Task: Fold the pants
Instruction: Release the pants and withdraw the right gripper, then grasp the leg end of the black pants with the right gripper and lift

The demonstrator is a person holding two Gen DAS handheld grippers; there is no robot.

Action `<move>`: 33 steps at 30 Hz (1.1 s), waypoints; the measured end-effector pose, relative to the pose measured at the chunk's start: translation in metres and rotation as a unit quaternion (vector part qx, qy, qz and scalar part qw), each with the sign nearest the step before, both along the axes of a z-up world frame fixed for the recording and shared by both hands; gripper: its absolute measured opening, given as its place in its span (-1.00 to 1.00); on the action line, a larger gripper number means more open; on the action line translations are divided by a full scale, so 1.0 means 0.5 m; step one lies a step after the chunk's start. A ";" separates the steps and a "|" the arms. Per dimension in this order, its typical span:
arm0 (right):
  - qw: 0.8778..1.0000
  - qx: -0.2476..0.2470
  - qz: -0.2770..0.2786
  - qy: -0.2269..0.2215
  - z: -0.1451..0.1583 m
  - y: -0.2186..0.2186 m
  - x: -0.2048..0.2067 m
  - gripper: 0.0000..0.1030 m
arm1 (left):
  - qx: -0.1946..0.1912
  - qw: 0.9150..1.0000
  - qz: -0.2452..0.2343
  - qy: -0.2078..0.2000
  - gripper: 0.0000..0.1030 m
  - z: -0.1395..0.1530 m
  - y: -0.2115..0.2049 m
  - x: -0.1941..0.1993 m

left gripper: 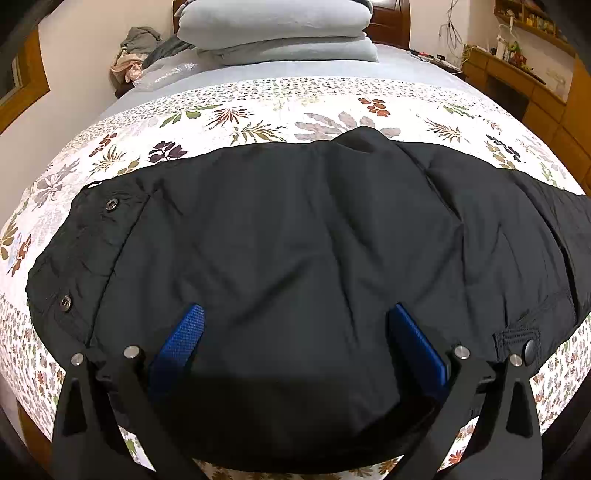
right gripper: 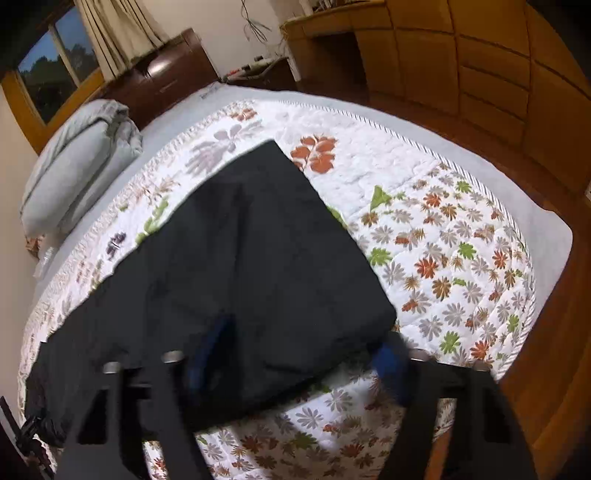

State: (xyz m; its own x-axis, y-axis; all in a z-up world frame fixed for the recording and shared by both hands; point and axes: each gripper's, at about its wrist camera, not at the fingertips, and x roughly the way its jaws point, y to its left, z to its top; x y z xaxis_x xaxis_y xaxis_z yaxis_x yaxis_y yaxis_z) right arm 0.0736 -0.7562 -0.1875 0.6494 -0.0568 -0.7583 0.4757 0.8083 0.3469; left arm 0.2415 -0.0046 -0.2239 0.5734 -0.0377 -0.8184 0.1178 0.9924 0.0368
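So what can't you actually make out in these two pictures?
- Right tool: motion blur in the right wrist view hides whether its blue pads press the black pants.
- Near edge of the pants: hidden behind the left tool in the left wrist view.
- Clutter on the wooden shelves: too small.

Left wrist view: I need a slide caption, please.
Open left gripper poised above black pants spread on a floral quilt.

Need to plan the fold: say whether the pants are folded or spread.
Spread lengthwise across the quilt, not bundled: the pants show waist snaps at one end, cuffs at the other.
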 end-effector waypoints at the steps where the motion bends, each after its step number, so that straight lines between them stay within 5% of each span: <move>1: 1.000 0.002 0.004 -0.009 0.005 -0.002 -0.003 -0.16 | 0.001 1.000 -0.001 0.000 0.96 0.000 0.000 0.000; 6: 0.999 -0.025 0.037 -0.025 0.042 0.016 0.001 -0.64 | 0.004 1.000 -0.004 0.001 0.96 -0.002 -0.003 0.002; 16: 0.974 -0.173 0.133 -0.052 0.175 0.167 0.043 -0.71 | -0.002 1.000 -0.008 0.000 0.96 -0.006 -0.003 0.004; 25: 0.904 -0.257 0.333 -0.079 0.237 0.465 0.105 -0.71 | -0.009 1.000 -0.014 -0.002 0.96 -0.004 0.011 0.004; 33: 0.855 -0.229 0.453 -0.107 0.226 0.687 0.133 -0.73 | -0.021 1.000 -0.015 -0.004 0.96 -0.005 0.035 0.009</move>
